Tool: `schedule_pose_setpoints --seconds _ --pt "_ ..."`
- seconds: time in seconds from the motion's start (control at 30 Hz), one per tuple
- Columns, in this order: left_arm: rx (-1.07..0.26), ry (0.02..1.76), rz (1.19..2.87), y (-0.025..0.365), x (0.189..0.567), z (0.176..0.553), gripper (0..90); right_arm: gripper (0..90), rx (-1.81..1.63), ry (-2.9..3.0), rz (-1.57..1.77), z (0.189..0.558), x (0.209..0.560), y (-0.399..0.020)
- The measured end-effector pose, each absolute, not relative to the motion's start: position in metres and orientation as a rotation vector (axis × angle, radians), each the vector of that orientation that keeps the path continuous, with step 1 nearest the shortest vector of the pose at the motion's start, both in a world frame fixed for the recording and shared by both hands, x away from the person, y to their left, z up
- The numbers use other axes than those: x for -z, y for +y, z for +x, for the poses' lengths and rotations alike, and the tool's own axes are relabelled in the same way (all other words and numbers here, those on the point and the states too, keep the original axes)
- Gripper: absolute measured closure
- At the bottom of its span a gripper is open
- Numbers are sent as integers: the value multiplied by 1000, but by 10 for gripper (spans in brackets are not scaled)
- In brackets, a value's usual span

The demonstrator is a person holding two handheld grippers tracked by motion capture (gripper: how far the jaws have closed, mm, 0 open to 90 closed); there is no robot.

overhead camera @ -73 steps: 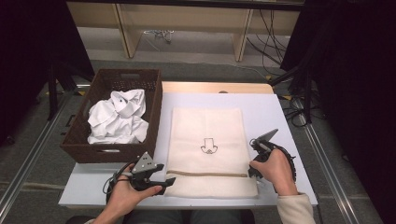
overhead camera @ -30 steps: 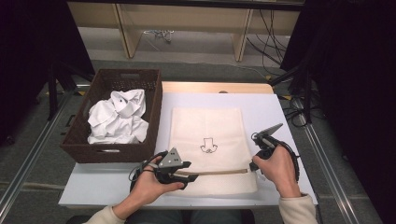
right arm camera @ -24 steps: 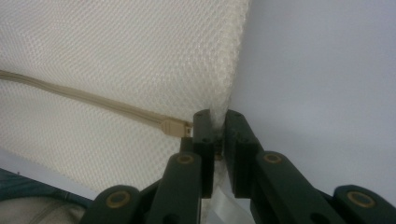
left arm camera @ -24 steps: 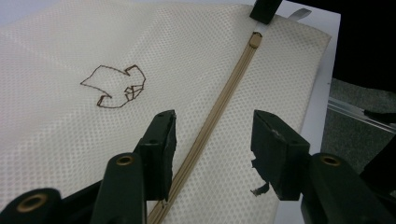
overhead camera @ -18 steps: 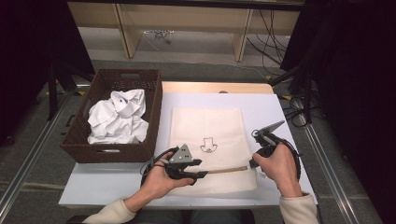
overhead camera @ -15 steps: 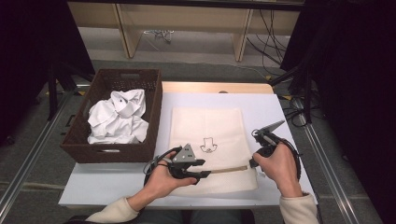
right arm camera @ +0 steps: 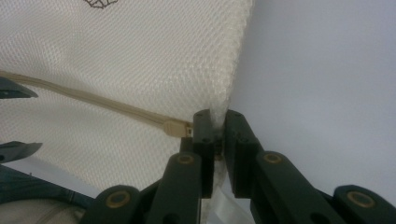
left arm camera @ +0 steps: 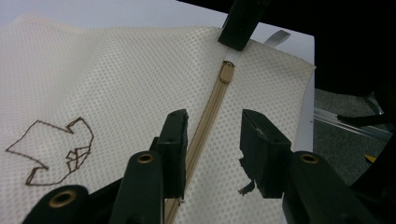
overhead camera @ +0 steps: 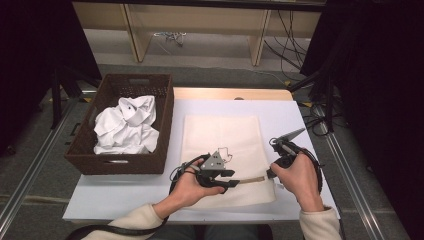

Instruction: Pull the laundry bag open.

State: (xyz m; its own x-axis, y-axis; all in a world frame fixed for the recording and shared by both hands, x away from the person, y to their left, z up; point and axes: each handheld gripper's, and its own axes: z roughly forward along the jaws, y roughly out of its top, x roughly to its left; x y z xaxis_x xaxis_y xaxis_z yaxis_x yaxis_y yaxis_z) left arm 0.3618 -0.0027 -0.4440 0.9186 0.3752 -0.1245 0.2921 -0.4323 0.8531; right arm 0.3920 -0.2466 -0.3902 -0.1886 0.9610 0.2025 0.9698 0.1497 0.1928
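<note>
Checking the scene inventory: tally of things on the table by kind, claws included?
Mesh bag: 1
Basket: 1
White shirt heap in the basket: 1
Claws: 2, left claw and right claw
Total: 5

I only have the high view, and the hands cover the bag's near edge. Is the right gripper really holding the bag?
Observer: Yes. The right gripper is shut on the edge of the mesh bag, right beside the zipper slider.
Operator: And is the left one on the zipper yet?
Observer: Not yet. The left gripper has just been closing, but its pads are not pressing on anything. The zipper runs between them.
</note>
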Motion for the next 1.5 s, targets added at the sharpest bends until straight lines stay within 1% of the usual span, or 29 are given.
schedule_pose_setpoints --seconds 0.27,0.47,0.57,0.6,0.7,0.83,0.93,1.03,1.17,1.23,1.3,1.4,1.47,1.5 --pt "-88 437 2057 -23 441 368 640 848 497 -2426 -1938 392 392 -249" --pt "-35 433 2037 -42 444 371 664 848 485 -2389 -1957 391 390 -247" --pt "-45 436 2051 -48 448 373 678 848 498 -2424 -1925 391 391 -250" --pt "-13 440 2053 -50 450 373 682 848 491 -2413 -1928 391 391 -250" --pt "-18 436 2058 -55 452 374 690 848 453 -2328 -1986 389 387 -245" --pt "-42 429 2065 -61 454 378 701 848 496 -2421 -1938 390 390 -248" --pt "-27 443 2054 -68 456 380 702 848 477 -2403 -1958 389 388 -244" --pt "-9 451 2046 -72 458 382 702 848 439 -2350 -1993 387 386 -242" --pt "27 449 2059 -76 460 383 708 848 468 -2390 -1962 389 389 -243" --pt "20 448 2069 -76 460 383 717 848 437 -2342 -1992 388 388 -242" --pt "20 459 2058 -76 461 381 731 848 484 -2432 -1917 390 392 -248" --pt "50 471 2054 -74 461 381 754 848 488 -2430 -1920 391 392 -247" --pt "70 483 2044 -73 462 382 756 848 497 -2432 -1918 391 392 -248" --pt "55 480 2053 -72 463 381 755 848 494 -2427 -1921 391 392 -248"
